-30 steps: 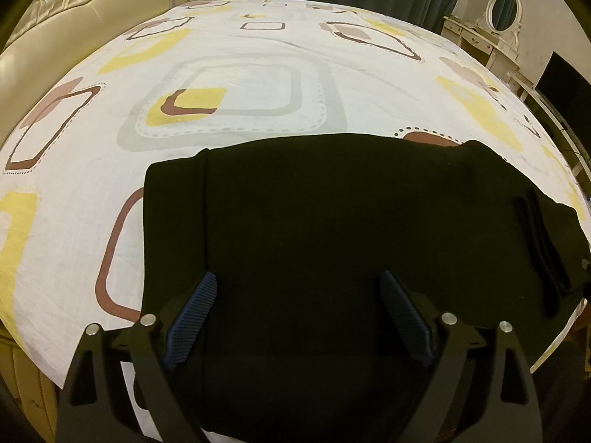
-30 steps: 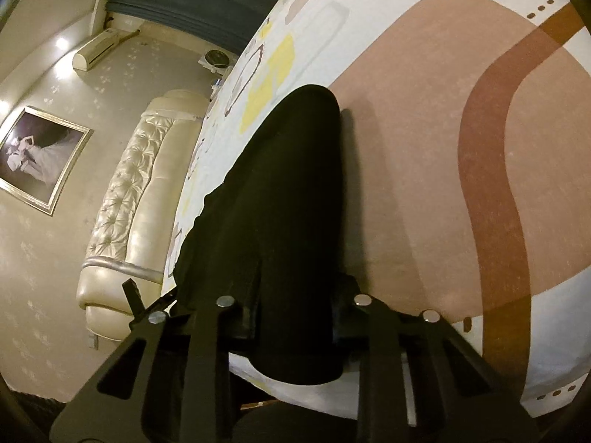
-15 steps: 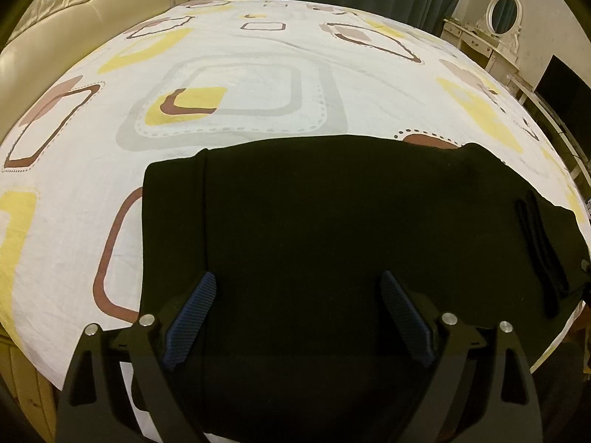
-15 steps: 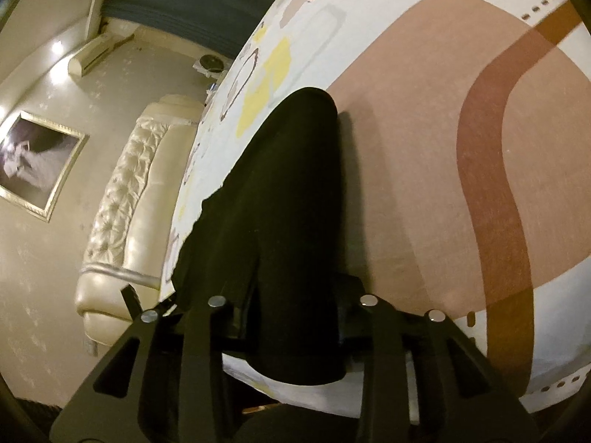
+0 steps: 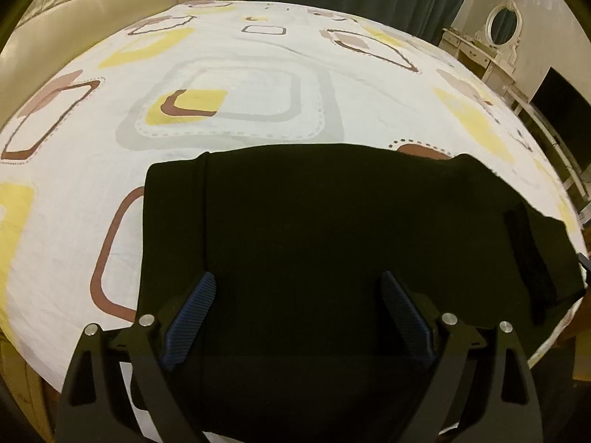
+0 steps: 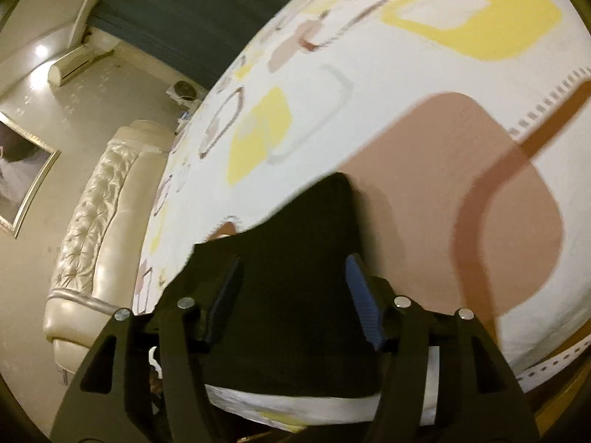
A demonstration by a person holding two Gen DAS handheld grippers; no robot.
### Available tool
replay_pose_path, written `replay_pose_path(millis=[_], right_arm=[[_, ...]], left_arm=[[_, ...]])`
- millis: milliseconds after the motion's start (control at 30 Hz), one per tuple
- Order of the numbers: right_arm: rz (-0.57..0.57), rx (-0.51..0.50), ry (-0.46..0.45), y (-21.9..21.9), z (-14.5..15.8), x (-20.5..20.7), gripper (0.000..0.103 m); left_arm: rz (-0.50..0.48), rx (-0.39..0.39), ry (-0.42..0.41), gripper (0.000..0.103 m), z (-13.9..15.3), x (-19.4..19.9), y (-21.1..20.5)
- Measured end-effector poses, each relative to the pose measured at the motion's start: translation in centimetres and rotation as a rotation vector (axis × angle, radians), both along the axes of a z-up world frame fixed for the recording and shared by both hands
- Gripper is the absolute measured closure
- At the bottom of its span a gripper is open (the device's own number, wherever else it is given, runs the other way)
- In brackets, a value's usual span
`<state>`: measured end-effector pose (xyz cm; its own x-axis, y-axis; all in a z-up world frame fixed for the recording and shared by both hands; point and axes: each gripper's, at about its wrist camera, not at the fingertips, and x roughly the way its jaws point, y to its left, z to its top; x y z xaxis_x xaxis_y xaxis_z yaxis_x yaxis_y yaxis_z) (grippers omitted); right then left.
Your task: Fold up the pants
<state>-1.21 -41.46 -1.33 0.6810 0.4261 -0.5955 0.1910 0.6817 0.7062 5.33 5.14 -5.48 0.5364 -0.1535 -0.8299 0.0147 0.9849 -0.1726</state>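
patterned white bedsheet (image 5: 258,74) carries folded black pants (image 5: 332,229) beneath both spread, empty grippers: left gripper (image 5: 295,317) and right gripper (image 6: 291,295), whose jaws have just been opening.

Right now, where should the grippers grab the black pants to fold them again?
Probably the left short edge of the pants, where layers stack into a straight step near. Come from above the bedsheet and carry it toward the right end. Both grippers' jaws stand open; the right gripper has just been opening.

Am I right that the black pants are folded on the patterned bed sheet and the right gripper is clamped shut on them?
Not quite. The right gripper has just been opening; in the right wrist view its jaws stand apart over the black pants, pressing nothing. The pants do lie folded on the patterned bed sheet.
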Motion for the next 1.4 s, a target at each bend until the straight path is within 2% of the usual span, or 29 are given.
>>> replay_pose_path(millis=[133, 233, 300, 367, 467, 500, 533, 567, 667, 733, 800, 833, 900, 933, 967, 1033, 1167, 1400], right_arm=[[0.046, -0.01, -0.025, 3.5, 0.8, 1.4, 0.041], [0.085, 0.042, 0.001, 5.5, -0.4, 2.2, 0.041], [0.105, 0.028, 0.034, 6.6, -1.4, 2.6, 0.041], [0.113, -0.015, 0.051, 7.3, -1.8, 2.8, 0.041], [0.112, -0.021, 0.059, 7.4, -2.1, 2.9, 0.041], [0.11, -0.017, 0.062, 7.4, -2.1, 2.8, 0.04], [0.108, -0.011, 0.064, 7.3, -2.2, 2.8, 0.04], [0.105, -0.008, 0.065, 7.3, -2.3, 2.8, 0.04], [0.107, -0.019, 0.064, 7.6, -2.3, 2.7, 0.038], [0.106, -0.026, 0.063, 7.7, -2.4, 2.8, 0.038], [0.103, -0.028, 0.06, 7.7, -2.4, 2.7, 0.035], [0.105, -0.029, 0.06, 7.7, -2.4, 2.8, 0.035], [0.107, -0.036, 0.058, 7.8, -2.4, 2.8, 0.033], [0.106, -0.041, 0.055, 7.9, -2.4, 2.7, 0.033], [0.107, -0.047, 0.052, 7.9, -2.3, 2.7, 0.032], [0.108, -0.053, 0.048, 8.0, -2.2, 2.7, 0.032], [0.106, -0.06, 0.04, 7.9, -2.2, 2.7, 0.031], [0.057, -0.08, -0.006, 7.9, -1.0, 2.0, 0.031]], left_arm=[[-0.009, -0.097, -0.024, 0.013, 1.7, -0.7, 1.3], [0.022, -0.206, -0.069, 0.013, 3.8, -1.8, 3.9], [0.05, -0.266, -0.074, 0.013, 4.4, -2.2, 5.9], [0.091, -0.348, -0.043, 0.013, 4.0, -1.9, 8.9], [0.108, -0.513, 0.04, 0.015, 2.1, -1.0, 12.3], [0.121, -0.546, 0.062, 0.015, 1.3, -0.8, 12.9], [0.125, -0.572, 0.087, 0.024, 0.5, -0.4, 13.5], [0.113, -0.589, 0.103, 0.027, -0.1, -0.1, 13.6], [0.071, -0.56, 0.155, 0.028, -1.5, 1.1, 12.7], [0.04, -0.532, 0.159, 0.028, -1.6, 1.6, 11.7], [0.013, -0.574, 0.167, 0.029, -1.6, 2.2, 10.8], [0.01, -0.598, 0.176, 0.032, -1.7, 2.5, 10.6], [0.021, -0.607, 0.184, 0.034, -2.0, 2.9, 10.0], [0.021, -0.615, 0.178, 0.044, -2.0, 2.9, 9.7], [0.019, -0.625, 0.188, 0.073, -2.1, 3.0, 9.5], [0.027, -0.645, 0.217, 0.075, -2.7, 3.1, 9.3], [0.005, -0.587, 0.197, 0.085, -1.8, 3.1, 8.7], [0.039, -0.601, 0.157, 0.088, 0.1, 2.7, 8.5]])
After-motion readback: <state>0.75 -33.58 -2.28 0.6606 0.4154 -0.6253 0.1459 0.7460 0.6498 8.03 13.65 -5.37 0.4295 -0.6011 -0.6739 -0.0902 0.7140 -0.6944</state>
